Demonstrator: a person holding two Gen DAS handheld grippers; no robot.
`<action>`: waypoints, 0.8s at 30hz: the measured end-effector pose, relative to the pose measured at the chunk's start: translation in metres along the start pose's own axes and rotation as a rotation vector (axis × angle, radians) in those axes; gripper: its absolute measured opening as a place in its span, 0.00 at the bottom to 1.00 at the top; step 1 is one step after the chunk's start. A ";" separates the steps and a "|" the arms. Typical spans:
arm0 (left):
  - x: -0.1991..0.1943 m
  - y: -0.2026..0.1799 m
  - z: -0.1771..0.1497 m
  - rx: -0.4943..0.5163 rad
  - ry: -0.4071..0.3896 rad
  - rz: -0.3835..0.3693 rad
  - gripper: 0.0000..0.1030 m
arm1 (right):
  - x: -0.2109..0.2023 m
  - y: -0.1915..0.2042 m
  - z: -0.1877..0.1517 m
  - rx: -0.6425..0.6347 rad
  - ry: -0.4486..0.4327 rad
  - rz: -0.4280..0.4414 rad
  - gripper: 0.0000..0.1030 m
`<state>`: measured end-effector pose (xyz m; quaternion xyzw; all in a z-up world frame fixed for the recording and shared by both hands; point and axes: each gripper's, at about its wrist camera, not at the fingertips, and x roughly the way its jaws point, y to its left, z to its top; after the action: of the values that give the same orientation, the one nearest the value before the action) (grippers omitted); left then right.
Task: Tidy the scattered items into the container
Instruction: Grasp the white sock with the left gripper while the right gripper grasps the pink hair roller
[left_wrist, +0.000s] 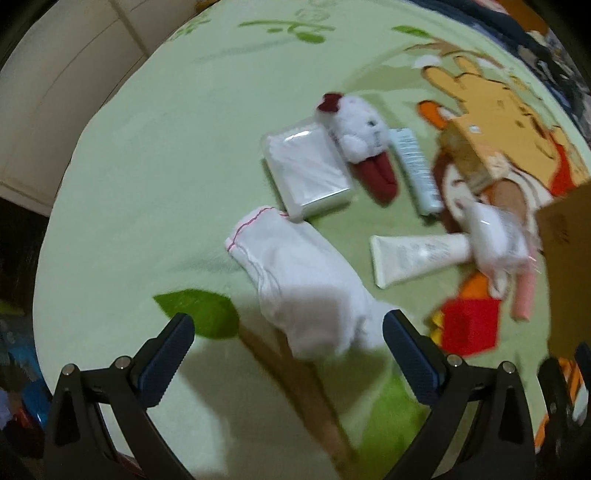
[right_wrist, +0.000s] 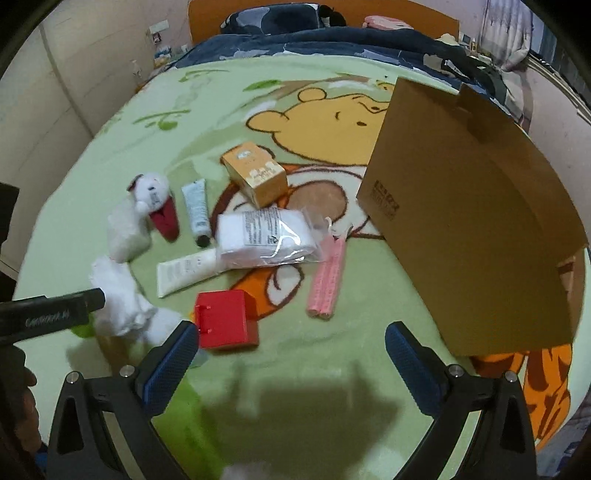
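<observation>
A green cartoon blanket (right_wrist: 110, 155) covers a bed, orange headboard (right_wrist: 424, 11) behind, perhaps pale walls (right_wrist: 55, 74).

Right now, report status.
Both hand-held grippers open, empty. Left at white cloth; right near red box. Cardboard box upright; items on blanket.

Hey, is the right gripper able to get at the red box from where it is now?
Probably yes. The right gripper is open and empty, and the red box sits just ahead by its left finger with bare blanket between. It would need a small shift left; nothing lies on top.
</observation>
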<state>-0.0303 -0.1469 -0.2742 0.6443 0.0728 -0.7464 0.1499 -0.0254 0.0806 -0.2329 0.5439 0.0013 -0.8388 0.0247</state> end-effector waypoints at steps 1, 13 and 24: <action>0.007 -0.001 0.002 -0.010 0.005 0.014 1.00 | 0.003 -0.001 0.000 0.006 -0.001 0.000 1.00; 0.067 -0.010 0.017 -0.178 0.120 0.041 0.96 | 0.011 0.007 0.012 -0.046 -0.044 -0.008 1.00; 0.073 -0.007 0.009 -0.228 0.121 -0.005 0.41 | 0.063 -0.009 0.036 -0.063 -0.015 -0.098 1.00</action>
<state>-0.0506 -0.1524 -0.3456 0.6667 0.1677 -0.6934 0.2158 -0.0844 0.0857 -0.2753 0.5359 0.0542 -0.8426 0.0008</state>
